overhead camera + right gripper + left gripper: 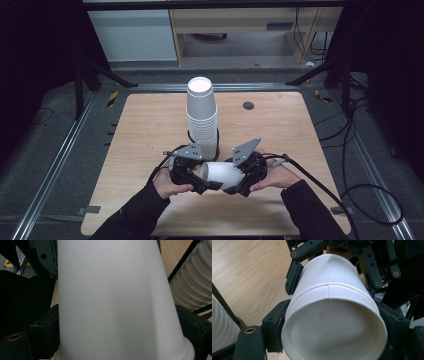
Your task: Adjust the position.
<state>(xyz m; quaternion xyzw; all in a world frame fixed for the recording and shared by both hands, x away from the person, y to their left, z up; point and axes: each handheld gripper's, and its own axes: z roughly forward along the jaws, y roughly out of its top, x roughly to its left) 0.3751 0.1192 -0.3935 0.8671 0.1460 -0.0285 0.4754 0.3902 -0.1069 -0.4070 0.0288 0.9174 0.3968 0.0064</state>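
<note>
A white paper cup (pixel 223 174) lies on its side between the two grippers, held above the near part of the wooden table (pixel 150 130). In the high view the left gripper (pixel 204 186) grips the cup at one end and the right gripper (pixel 235 188) grips it at the other end, so both are clenched on the same cup. The left gripper view looks at one end of the cup (pixel 334 315): two layers show there, with a raised rim line around the body, so it seems to be two cups nested, but I cannot tell this for sure. The black jaws of the left gripper press on both sides of this end, and the jaws of the other gripper hold the far end. In the right gripper view the cup's side (pixel 115 302) is very close to the camera, with its rolled rim at the bottom between the two black jaws. Just behind the grippers a tall stack (pixel 202 117) of white cups stands upright on the table, mouth down, and its ribbed side (pixel 192 282) is also seen in the right gripper view. A small dark round spot (pixel 248 105) is on the table farther back, well apart from the stack.
</note>
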